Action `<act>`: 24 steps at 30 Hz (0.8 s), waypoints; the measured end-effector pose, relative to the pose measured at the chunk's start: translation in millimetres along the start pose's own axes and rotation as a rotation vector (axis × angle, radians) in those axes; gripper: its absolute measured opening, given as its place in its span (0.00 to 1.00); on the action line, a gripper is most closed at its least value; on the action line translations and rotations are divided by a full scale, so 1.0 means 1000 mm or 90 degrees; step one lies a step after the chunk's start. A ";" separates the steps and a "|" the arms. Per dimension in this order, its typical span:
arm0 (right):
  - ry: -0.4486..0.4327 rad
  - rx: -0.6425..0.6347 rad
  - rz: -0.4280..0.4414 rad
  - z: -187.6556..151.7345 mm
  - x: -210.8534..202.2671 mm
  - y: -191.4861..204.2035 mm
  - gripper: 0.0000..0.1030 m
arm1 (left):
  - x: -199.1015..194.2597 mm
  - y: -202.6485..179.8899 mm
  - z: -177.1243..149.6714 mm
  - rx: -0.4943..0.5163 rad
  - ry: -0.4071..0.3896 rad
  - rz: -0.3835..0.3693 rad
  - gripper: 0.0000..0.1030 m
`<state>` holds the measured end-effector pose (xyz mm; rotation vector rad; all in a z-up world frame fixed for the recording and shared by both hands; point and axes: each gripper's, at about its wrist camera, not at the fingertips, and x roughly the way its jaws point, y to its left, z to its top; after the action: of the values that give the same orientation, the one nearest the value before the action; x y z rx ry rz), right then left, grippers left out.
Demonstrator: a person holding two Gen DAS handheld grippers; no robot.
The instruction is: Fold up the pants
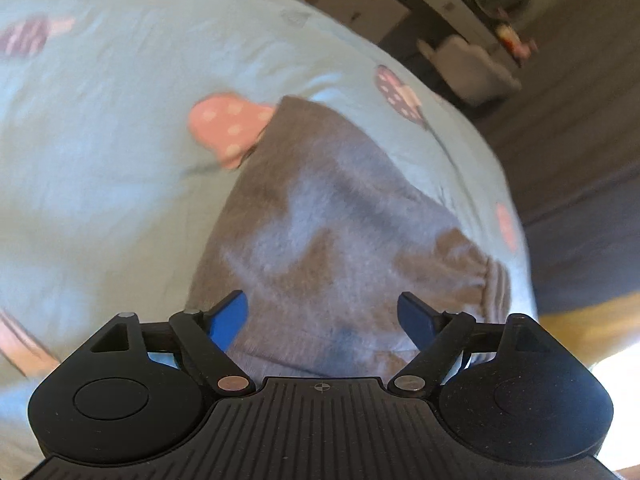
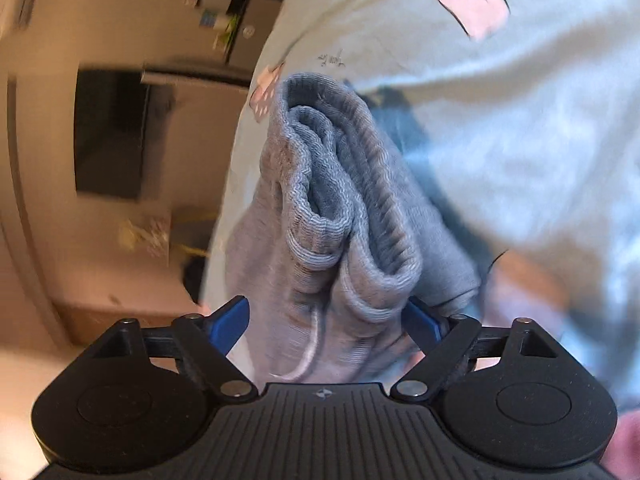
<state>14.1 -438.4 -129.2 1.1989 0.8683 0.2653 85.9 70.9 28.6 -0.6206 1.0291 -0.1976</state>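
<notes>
Grey-blue knit pants (image 1: 332,232) lie on a light blue bedsheet (image 1: 100,152) with pink mushroom prints. My left gripper (image 1: 322,316) is open, its blue fingers spread just above the near part of the pants, holding nothing. In the right wrist view the pants' ribbed waistband (image 2: 336,200) is bunched in folds right in front of my right gripper (image 2: 328,320). Its blue fingers stand wide apart on either side of the bunched cloth, which lies between them, not pinched.
The bed's edge (image 1: 516,216) curves on the right of the left view, with dark floor (image 1: 580,160) and furniture (image 1: 468,68) beyond. In the right view a dark cabinet (image 2: 108,132) and beige floor lie left of the bed.
</notes>
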 end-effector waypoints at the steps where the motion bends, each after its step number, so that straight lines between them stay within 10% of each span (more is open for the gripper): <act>1: -0.010 0.002 -0.006 -0.002 0.002 0.001 0.51 | 0.001 0.013 -0.004 -0.028 0.007 -0.009 0.84; 2: -0.016 -0.012 -0.023 -0.005 0.004 0.003 0.33 | 0.003 0.025 -0.009 -0.046 0.011 -0.020 0.84; 5: -0.038 -0.120 -0.066 -0.013 0.002 0.024 0.24 | 0.004 0.054 -0.030 -0.073 0.027 -0.041 0.83; 15: -0.086 -0.064 -0.005 -0.015 -0.011 0.032 0.22 | 0.041 0.066 -0.035 -0.166 0.013 -0.214 0.82; 24: -0.080 -0.019 -0.009 -0.019 0.003 0.029 0.62 | 0.024 0.052 -0.035 -0.208 -0.023 -0.297 0.88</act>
<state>9.7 -412.3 -106.5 1.1686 0.7597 0.1887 61.5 89.4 -31.2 -1.1560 0.8746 -0.4293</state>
